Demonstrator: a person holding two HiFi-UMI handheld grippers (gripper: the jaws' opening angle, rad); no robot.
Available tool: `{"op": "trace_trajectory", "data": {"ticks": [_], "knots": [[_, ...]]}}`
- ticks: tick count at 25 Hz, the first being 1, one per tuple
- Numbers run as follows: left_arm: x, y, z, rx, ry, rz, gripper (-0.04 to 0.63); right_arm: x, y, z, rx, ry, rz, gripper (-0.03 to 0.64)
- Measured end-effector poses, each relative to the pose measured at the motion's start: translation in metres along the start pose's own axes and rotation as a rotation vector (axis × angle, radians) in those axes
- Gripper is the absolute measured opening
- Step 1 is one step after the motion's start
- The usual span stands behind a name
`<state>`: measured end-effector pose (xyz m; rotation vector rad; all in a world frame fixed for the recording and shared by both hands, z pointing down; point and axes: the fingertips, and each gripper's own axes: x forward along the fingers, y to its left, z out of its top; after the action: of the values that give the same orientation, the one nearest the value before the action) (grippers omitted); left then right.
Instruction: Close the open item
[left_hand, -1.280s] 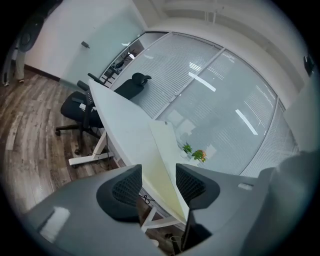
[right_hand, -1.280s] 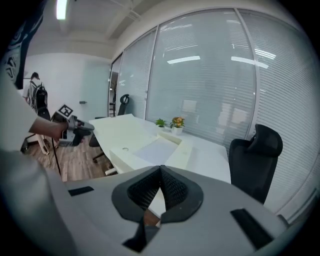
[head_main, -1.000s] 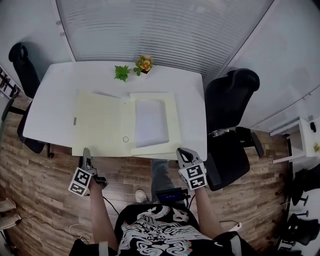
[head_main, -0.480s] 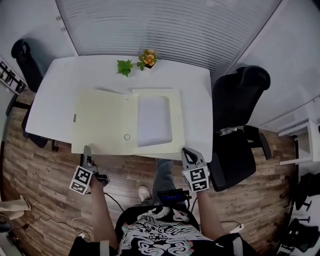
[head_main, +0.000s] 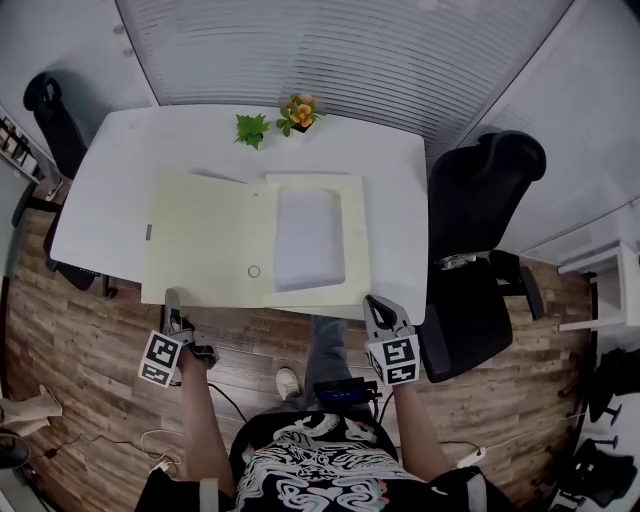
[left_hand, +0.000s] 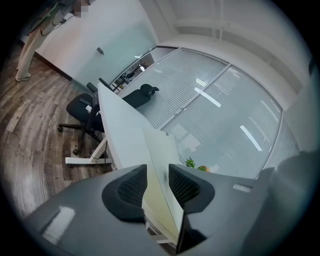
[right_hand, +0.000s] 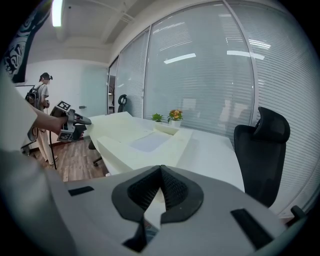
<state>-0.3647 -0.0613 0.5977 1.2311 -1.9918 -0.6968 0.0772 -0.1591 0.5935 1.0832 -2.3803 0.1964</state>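
"Where did the cream document box (head_main: 352, 238) lie?"

"Flat and open on the white table (head_main: 110, 190), at its near side. Its cover (head_main: 195, 240) was folded out to the left, and the tray part on the right held a pale sheet (head_main: 308, 238)."

"And the left gripper (head_main: 172, 303)?"

"It was at the cover's near left corner, pointing ahead over the table edge and slightly down, forearm stretched out from the body. Its own view showed the cover's edge standing between the pads. The jaws had just been closing but were not yet pressed on it."

"The right gripper (head_main: 377, 304)?"

"At the tray's near right corner, held out the same way, tilted a little more downward. Its jaws met at the tips with nothing seen between them."

"What else was around?"

"Two small potted plants (head_main: 272, 122) stood at the table's far edge, well apart from the box, and a black office chair (head_main: 480, 200) stood to the right."
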Motion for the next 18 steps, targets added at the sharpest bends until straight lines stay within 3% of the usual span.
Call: {"op": "trace_trajectory", "data": {"ticks": [4, 7, 18], "knots": [[0.0041, -0.0021, -0.0018, -0.013, -0.001, -0.007, 0.106, -0.001, -0.0002, 0.0011, 0.008, -0.004, 0.001, 0.002], [0.0071, -0.0008, -0.0028, -0.033, -0.002, -0.006, 0.048, 0.0001, 0.0001, 0.0017, 0.01, -0.004, 0.001, 0.001], [0.0082, -0.0034, -0.0035, -0.017, 0.007, -0.033, 0.031, -0.0005, -0.0006, 0.0003, 0.012, 0.003, -0.011, 0.0]]}}
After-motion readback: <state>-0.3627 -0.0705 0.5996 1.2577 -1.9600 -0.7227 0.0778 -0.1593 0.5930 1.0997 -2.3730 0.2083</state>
